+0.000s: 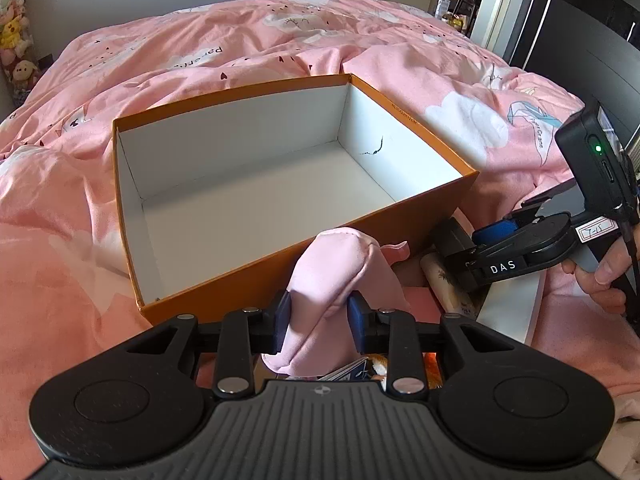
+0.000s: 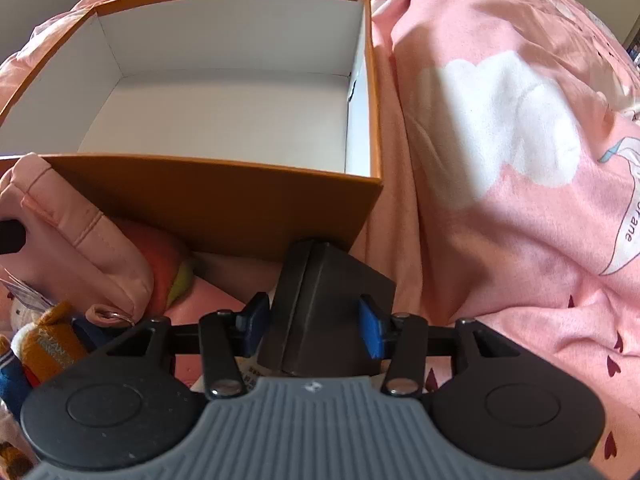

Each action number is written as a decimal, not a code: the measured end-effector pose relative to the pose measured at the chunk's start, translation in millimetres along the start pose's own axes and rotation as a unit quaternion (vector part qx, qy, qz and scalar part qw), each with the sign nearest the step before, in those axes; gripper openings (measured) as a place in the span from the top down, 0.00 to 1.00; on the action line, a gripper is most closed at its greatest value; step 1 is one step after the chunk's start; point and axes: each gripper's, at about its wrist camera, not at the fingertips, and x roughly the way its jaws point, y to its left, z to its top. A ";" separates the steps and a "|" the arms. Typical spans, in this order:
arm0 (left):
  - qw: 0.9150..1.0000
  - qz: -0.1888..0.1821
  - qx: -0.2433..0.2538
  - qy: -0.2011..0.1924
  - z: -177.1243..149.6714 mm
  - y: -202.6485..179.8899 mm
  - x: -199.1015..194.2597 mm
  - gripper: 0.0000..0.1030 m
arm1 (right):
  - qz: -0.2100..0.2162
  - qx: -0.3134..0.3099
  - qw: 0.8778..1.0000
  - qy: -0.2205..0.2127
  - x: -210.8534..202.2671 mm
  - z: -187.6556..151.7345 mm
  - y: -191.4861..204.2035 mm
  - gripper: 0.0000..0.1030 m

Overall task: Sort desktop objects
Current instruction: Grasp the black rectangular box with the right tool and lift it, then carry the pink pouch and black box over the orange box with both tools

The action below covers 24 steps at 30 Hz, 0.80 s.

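Observation:
An open orange box (image 1: 224, 276) with a white, empty inside sits on a pink bed; it also shows in the right wrist view (image 2: 208, 208). My left gripper (image 1: 318, 322) is shut on a pink fabric pouch (image 1: 332, 276) just in front of the box's near wall. The pouch also shows in the right wrist view (image 2: 76, 236). My right gripper (image 2: 312, 328) is shut on a dark brown box-shaped object (image 2: 324, 312) near the orange box's front right corner. The right gripper also shows in the left wrist view (image 1: 460, 252).
A pink duvet (image 2: 500, 140) with white clouds covers the bed. Small items lie before the box: a red-yellow ball (image 2: 168, 264), an orange plush toy (image 2: 48, 344), a floral cream item (image 1: 448, 284). Plush toys (image 1: 14, 40) stand at the far left.

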 end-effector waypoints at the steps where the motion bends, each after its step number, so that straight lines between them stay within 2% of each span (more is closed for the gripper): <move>1: 1.000 0.004 0.006 0.001 -0.6 -2.0 0.3 0.66 | -0.004 -0.005 1.000 0.000 1.1 -0.5 1.4 0.47; 4: 1.000 0.008 0.013 0.000 -2.7 -4.7 -3.0 0.69 | -0.003 -0.007 1.000 -0.004 -3.2 -3.2 -0.3 0.50; 6: 1.000 0.006 0.005 -0.001 -3.1 -2.4 -6.6 0.69 | -0.001 -0.004 1.000 -0.010 -12.6 -5.8 -4.6 0.58; 9: 1.000 0.005 -0.007 -0.006 -3.1 1.6 -11.7 0.70 | -0.002 -0.001 1.000 -0.022 -29.7 -10.3 -12.1 0.63; 14: 0.999 0.004 -0.020 -0.027 0.3 3.9 -24.6 0.71 | -0.008 0.010 1.000 -0.025 -41.9 -16.2 -31.2 0.65; 19: 0.998 -0.010 -0.042 -0.047 6.5 8.7 -35.5 0.71 | -0.028 0.027 0.999 -0.016 -29.0 -13.2 -42.3 0.65; 22: 0.996 -0.028 -0.059 -0.055 8.2 10.3 -39.6 0.71 | -0.019 0.035 0.999 -0.020 -28.6 -13.1 -45.1 0.65; 24: 0.996 -0.024 -0.062 -0.059 8.6 8.8 -41.4 0.71 | -0.013 0.036 0.999 -0.023 -31.4 -15.1 -46.3 0.65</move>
